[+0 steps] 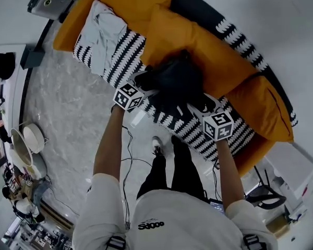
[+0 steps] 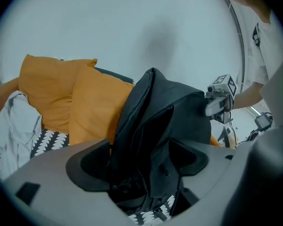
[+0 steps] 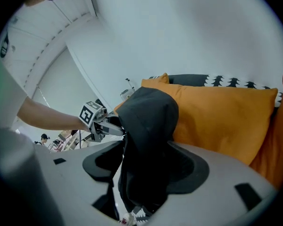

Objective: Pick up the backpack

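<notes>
- While it sits on the sofa, the backpack leans upright against an orange cushion.
- Left gripper: jaws wide, backpack fabric loose between them.
- Right gripper: jaws pinching backpack fabric.

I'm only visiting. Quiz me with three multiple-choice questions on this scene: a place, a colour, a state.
1. Where is the backpack? A on the floor; B on the sofa; C on a chair.
2. What colour are the cushions behind it? A orange; B green; C blue.
3. How do the left gripper's jaws stand? A shut and empty; B wide apart, backpack between them; C clamped on a cushion.
Answers: B, it sits on the sofa's seat; A, they are plainly orange in every view; B, the left gripper view shows dark fabric in the gap.
</notes>
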{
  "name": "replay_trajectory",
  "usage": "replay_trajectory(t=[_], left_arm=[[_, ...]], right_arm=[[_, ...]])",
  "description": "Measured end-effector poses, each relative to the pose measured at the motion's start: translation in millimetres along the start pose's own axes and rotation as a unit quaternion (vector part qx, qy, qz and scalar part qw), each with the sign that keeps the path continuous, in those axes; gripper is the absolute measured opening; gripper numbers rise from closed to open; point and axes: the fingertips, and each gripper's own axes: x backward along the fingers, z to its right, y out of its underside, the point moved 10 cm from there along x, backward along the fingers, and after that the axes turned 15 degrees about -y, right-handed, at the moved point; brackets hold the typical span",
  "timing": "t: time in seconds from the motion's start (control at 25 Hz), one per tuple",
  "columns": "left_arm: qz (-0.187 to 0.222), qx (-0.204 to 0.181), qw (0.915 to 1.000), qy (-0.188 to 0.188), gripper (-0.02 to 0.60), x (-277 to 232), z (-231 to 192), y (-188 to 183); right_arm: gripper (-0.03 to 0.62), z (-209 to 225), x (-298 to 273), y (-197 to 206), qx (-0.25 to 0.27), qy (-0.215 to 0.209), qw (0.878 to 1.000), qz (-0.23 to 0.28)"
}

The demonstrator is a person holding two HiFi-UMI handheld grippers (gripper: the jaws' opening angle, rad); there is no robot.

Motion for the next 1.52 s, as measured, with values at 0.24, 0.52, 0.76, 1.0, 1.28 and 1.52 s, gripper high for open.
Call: replay_trajectory(t=[0.24, 0.52, 0.76, 1.0, 1.28, 1.52], left_arm=[[-0.004, -0.025, 0.9996, 0.009, 0.377, -18.3, -7.9, -6.8], [-0.016, -0.031, 0.9991, 0.023, 0.376, -36.9, -0.7, -13.7], [0.004, -0.014, 0.9999, -0.007, 0.324, -36.3, 20.5, -8.2], [0.019, -0.009, 0.999, -0.039, 0.195, -25.9, 45.5, 4.0], [0.042, 0.002, 0.9979, -0.048, 0.141, 18.7, 77.8, 15.4], [0.054, 0.015, 0.9967, -0.06, 0.124, 61.0, 99.3, 30.8]], right_arm=[[0.279, 15.3, -5.7, 6.2, -0.024, 0.005, 1.0, 0.0], [0.278, 26.4, -12.2, 15.2, -0.034, 0.008, 0.999, -0.005], [0.194, 25.9, -8.5, 22.8, -0.036, 0.033, 0.999, -0.012], [0.109, 16.8, -6.3, 35.0, -0.028, 0.047, 0.998, -0.011], [0.052, -28.0, 13.8, 56.0, -0.026, 0.029, 0.999, 0.016], [0.044, -65.9, 23.6, 63.3, 0.011, 0.036, 0.999, 0.012]])
